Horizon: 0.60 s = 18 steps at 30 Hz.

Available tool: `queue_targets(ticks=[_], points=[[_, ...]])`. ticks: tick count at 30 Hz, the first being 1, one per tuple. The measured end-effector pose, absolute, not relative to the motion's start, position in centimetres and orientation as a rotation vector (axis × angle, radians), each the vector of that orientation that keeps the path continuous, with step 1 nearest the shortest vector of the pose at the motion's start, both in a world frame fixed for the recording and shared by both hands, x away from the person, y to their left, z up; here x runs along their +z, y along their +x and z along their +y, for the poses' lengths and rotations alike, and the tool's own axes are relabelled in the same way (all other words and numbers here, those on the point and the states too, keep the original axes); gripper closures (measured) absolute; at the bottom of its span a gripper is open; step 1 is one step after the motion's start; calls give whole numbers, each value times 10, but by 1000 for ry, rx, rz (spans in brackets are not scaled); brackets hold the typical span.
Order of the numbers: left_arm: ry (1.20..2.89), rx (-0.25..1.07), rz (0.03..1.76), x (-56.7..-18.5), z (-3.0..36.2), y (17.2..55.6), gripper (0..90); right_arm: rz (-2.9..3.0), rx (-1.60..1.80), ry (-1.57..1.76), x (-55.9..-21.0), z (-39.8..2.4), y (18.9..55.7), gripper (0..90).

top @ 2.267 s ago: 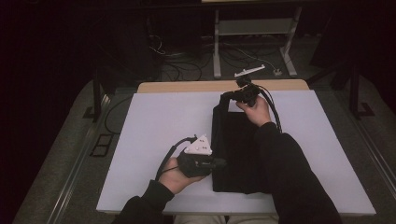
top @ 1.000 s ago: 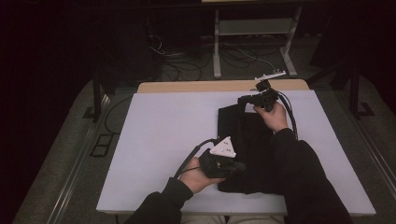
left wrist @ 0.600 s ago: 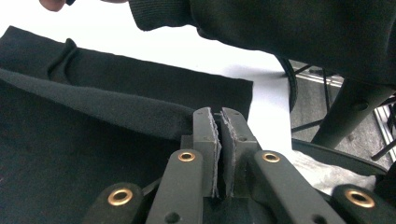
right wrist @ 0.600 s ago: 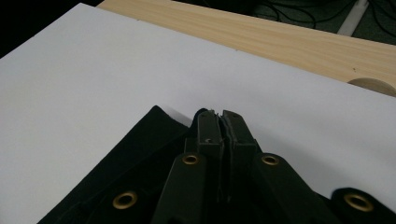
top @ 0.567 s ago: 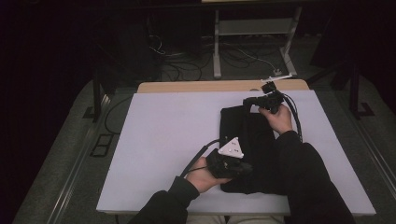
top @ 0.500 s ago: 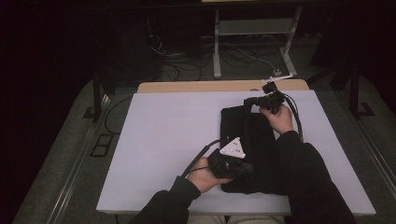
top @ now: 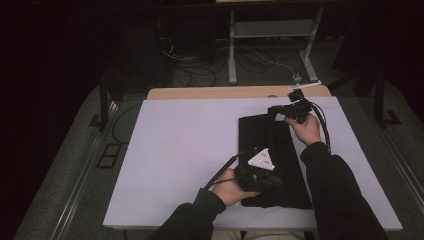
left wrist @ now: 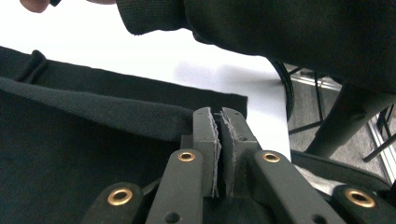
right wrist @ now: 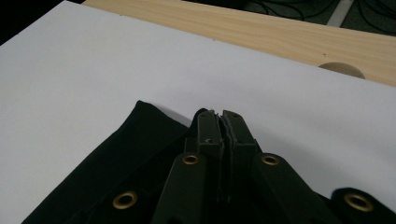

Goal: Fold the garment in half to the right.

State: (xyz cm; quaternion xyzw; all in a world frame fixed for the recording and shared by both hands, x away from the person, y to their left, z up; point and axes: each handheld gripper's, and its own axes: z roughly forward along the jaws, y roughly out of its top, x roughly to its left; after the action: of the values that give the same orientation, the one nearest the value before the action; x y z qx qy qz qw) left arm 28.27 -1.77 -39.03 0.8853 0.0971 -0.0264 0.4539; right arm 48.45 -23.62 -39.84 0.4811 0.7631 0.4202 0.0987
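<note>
White table top (top: 180,150), wide and pale, with a strip of bare wood (top: 210,93) along its far edge. On its right half, a black cloth (top: 272,145), folded into a long dark panel running from near the far edge back toward the near edge; in the right gripper view a corner of it (right wrist: 140,109) lying flat on the white surface, the wooden strip (right wrist: 261,28) beyond. In the left gripper view a thick folded hem of the cloth (left wrist: 93,109) crossing the frame, a lower layer spread flat on the table behind it, and a dark sleeve (left wrist: 280,32) overhead.

At the far end of the cloth, right gripper (top: 280,108) in the right hand (top: 306,129), pointing left across the table. Jaws pressed together, a fold of the cloth pinched between them at its far edge, as seen in the right gripper view (right wrist: 219,116).

At the near end, left gripper (top: 272,182) in the left hand (top: 230,186), grey three-cornered plate (top: 262,160) on top, cable (top: 222,170) trailing off to the left. Jaws likewise closed tight (left wrist: 219,119), clamped on the cloth's folded edge near its near end.

Both forearms in dark sleeves, entering from the bottom of the high view.
</note>
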Motion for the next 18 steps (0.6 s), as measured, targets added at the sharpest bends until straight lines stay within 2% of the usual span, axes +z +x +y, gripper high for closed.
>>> queue_targets(ticks=[18], points=[[2181,-119,253,-406,-44,287,836,2240,1242,1479,-409,-248,486,856]])
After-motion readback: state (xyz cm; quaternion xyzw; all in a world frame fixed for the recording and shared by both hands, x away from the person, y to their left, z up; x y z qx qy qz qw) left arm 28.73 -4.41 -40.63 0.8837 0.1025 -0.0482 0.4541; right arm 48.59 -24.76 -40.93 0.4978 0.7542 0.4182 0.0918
